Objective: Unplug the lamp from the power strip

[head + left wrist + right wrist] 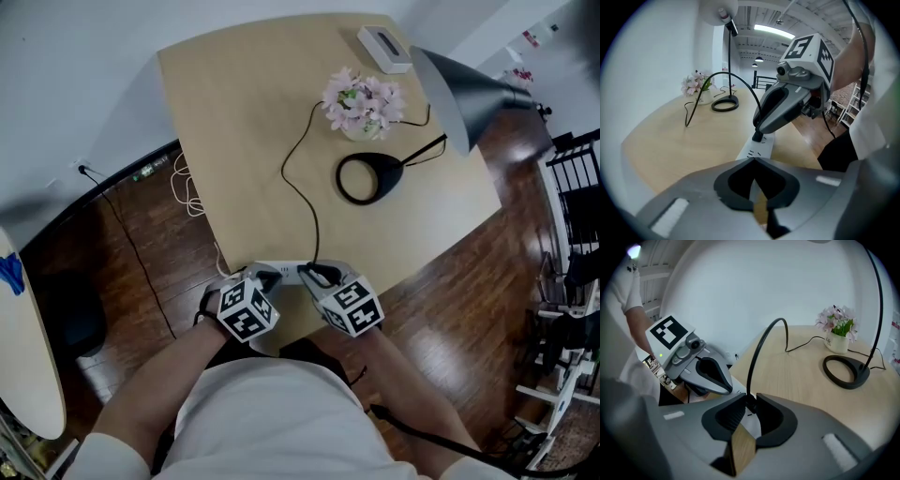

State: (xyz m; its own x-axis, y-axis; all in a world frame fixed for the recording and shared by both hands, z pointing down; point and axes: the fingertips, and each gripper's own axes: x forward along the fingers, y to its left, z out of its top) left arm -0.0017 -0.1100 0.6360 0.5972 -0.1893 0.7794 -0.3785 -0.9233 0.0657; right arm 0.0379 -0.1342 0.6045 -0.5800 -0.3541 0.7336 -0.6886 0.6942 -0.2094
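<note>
Right claw, tan table, wooden floor

white power strip, black lamp cord

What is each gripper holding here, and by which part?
Right gripper clamps the lamp cord's black plug at the power strip. Left gripper holds nothing; its jaws are together at the strip's end.

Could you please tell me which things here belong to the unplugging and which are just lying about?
Job: white power strip; black plug and its black cord; black ring-base lamp with grey shade; right tool, shut on the plug.
Lying about: pink flowers in white pot; white rectangular box.
</note>
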